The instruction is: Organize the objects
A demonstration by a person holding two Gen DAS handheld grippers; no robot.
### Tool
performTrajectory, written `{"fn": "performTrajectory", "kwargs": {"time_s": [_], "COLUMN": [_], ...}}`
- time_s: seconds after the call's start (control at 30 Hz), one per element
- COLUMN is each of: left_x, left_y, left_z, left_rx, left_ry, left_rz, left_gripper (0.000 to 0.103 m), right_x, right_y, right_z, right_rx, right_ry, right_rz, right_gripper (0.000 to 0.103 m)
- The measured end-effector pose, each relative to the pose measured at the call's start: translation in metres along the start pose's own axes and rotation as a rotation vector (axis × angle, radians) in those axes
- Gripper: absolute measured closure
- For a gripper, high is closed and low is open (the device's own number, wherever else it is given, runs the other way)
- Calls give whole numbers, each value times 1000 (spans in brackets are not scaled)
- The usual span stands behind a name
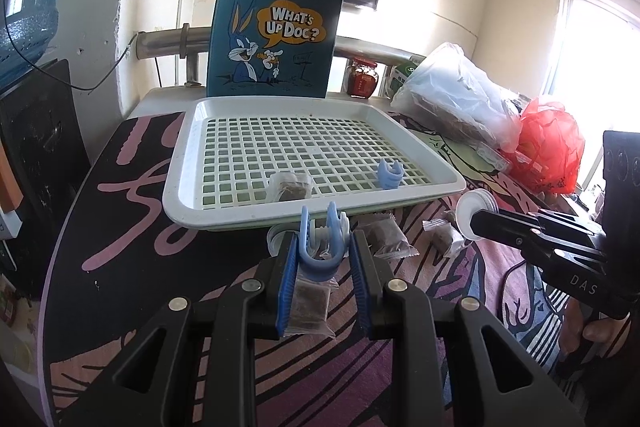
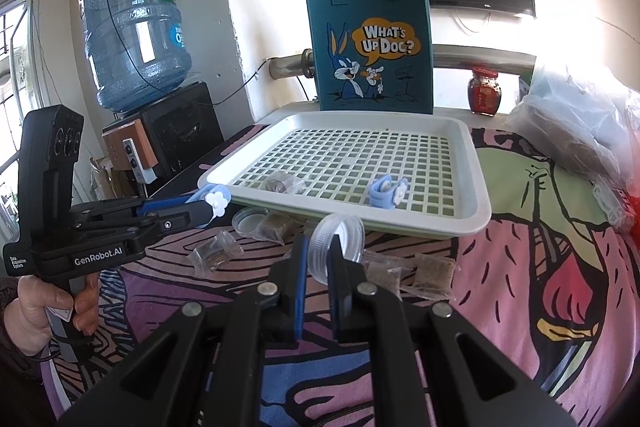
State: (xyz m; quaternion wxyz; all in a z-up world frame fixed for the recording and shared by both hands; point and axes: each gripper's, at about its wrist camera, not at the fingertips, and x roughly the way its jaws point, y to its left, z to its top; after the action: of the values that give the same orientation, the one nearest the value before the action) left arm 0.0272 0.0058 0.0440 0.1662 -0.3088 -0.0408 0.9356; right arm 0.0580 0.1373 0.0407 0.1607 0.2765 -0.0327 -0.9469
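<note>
Just before the tray's (image 1: 180, 183) near rim, the left gripper (image 1: 322, 255) grasps a blue clip (image 1: 320, 247) with a white flower; the right gripper (image 2: 320, 259) is clenched on a clear lid (image 2: 340, 233). Its twin reads "GenRobot.AI". In the tray lie a packet (image 1: 290, 185) and another clip (image 1: 389, 175), well apart, with the rest of the grid bare. Behind stands a bag (image 1: 276, 27) reading "WHAT'S UP DOC?". Loose packets (image 2: 412, 273) and a second lid (image 2: 250, 219) crowd the cloth by the rim; a jar (image 2: 485, 91), plastic bags (image 1: 460, 95) and a water jug (image 2: 132, 31) stand around.
</note>
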Motion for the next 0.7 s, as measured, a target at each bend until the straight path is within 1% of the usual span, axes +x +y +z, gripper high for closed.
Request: {"fn": "performTrajectory", "kwargs": {"time_s": [0.7], "left_x": [0], "left_y": [0], "left_z": [0], "left_rx": [-4], "left_ry": [4], "left_rz": [0], "left_gripper": [79], "right_x": [1], "right_y": [-1], "right_z": [-1], "right_rx": [4], "right_ry": [2], "right_rz": [2], "right_gripper": [94]}}
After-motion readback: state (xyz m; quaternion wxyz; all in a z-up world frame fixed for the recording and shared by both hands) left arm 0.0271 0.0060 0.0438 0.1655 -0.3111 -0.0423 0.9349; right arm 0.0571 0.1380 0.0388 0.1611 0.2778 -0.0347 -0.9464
